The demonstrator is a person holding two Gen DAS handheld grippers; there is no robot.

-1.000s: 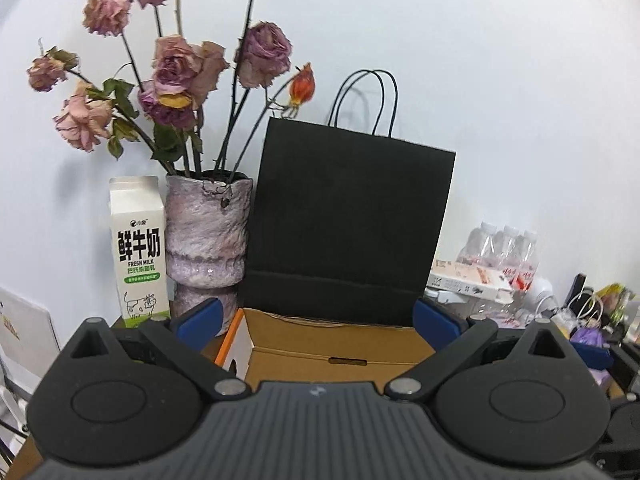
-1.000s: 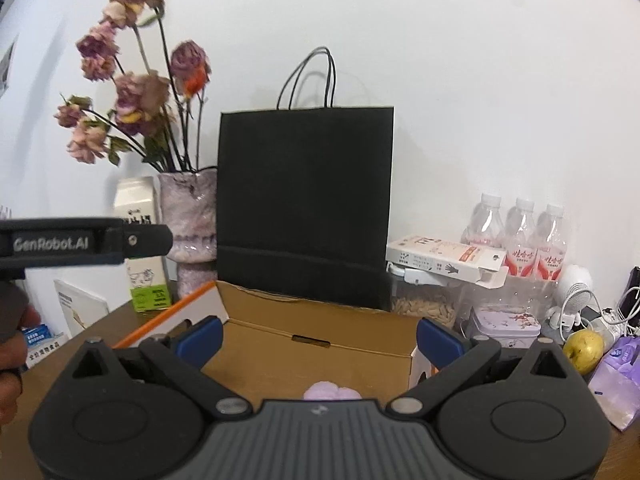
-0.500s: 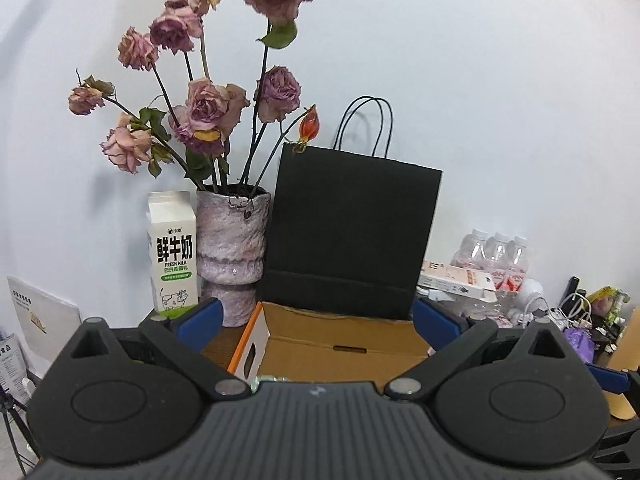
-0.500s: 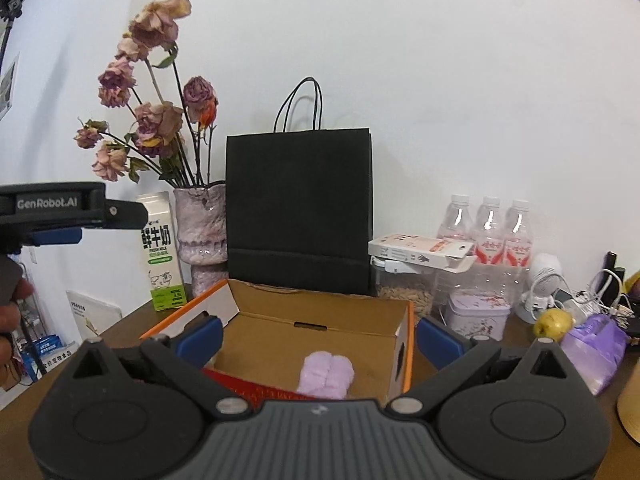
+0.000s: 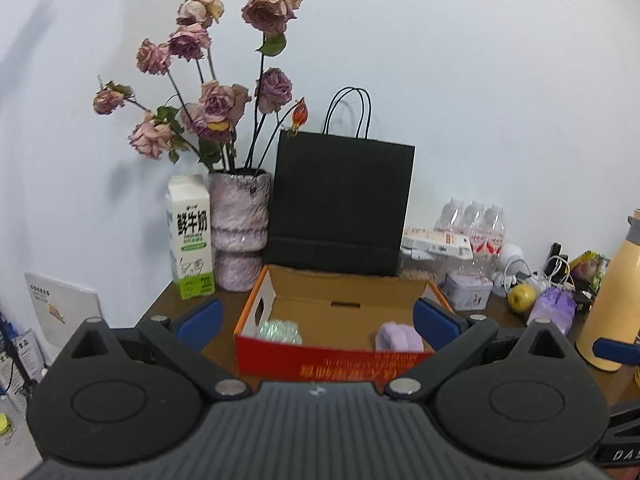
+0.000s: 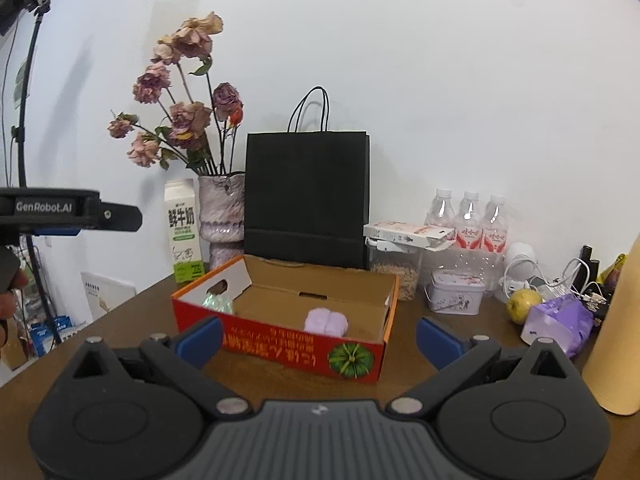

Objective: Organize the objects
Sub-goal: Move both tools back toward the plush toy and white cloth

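right wrist view: both grippers spread, empty; open orange cardboard box on brown bench holds lilac pouch. reaching far risks toppling the dried-rose vase.

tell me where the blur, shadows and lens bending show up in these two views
Left wrist view: the box's red front is smeared, its print unreadable; soft shadows fall on the wall behind the dried roses. Right wrist view: sharper, the box print crisp; fisheye bows the lamp stand at the left edge.
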